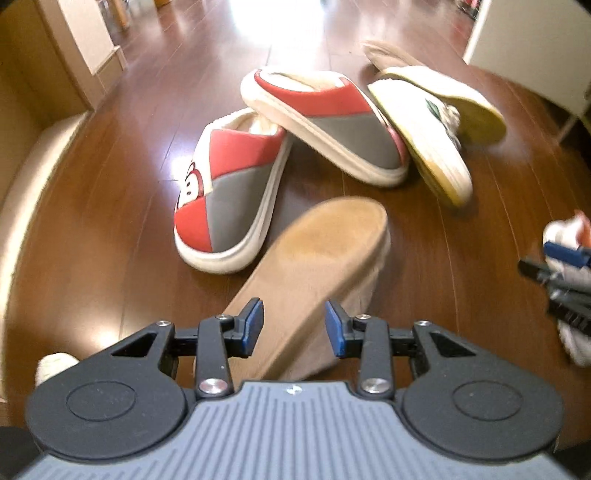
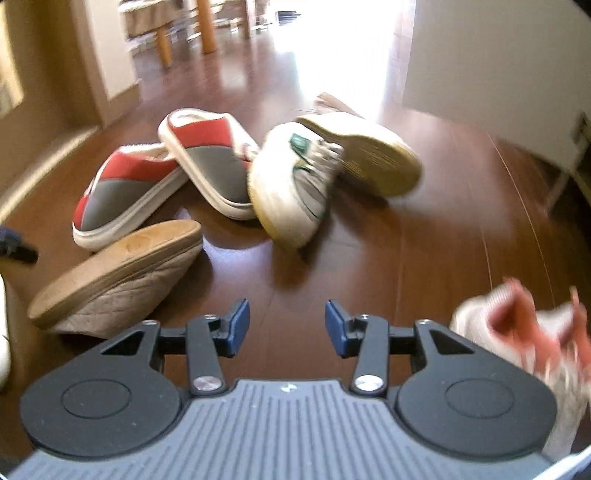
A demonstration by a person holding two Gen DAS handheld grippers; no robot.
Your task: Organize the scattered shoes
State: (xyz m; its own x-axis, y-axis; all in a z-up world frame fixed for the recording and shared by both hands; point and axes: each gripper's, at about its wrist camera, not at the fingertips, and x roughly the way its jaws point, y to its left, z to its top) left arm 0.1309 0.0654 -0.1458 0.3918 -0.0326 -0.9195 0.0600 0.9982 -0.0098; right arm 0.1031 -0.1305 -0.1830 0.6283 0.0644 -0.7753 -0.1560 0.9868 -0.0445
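Note:
Shoes lie piled on a dark wood floor. A tan slipper (image 1: 314, 273) lies sole up, just beyond my open left gripper (image 1: 294, 326). Two red-and-grey slippers sit behind it, one flat (image 1: 229, 199) and one (image 1: 325, 122) leaning on it. Two white sneakers with yellowed soles (image 1: 436, 125) lie tipped to their right. In the right wrist view the tan slipper (image 2: 114, 273) is to the left, the red-and-grey slippers (image 2: 125, 192) and the white sneakers (image 2: 317, 173) ahead. My right gripper (image 2: 287, 326) is open over bare floor. A white-and-orange sneaker (image 2: 532, 339) lies at its right.
The right gripper's tip and the white-and-orange sneaker (image 1: 569, 295) show at the left wrist view's right edge. A beige step or ledge (image 1: 33, 177) runs along the left. Table legs (image 2: 207, 29) stand far back. A white wall or cabinet (image 2: 498, 66) is at the right.

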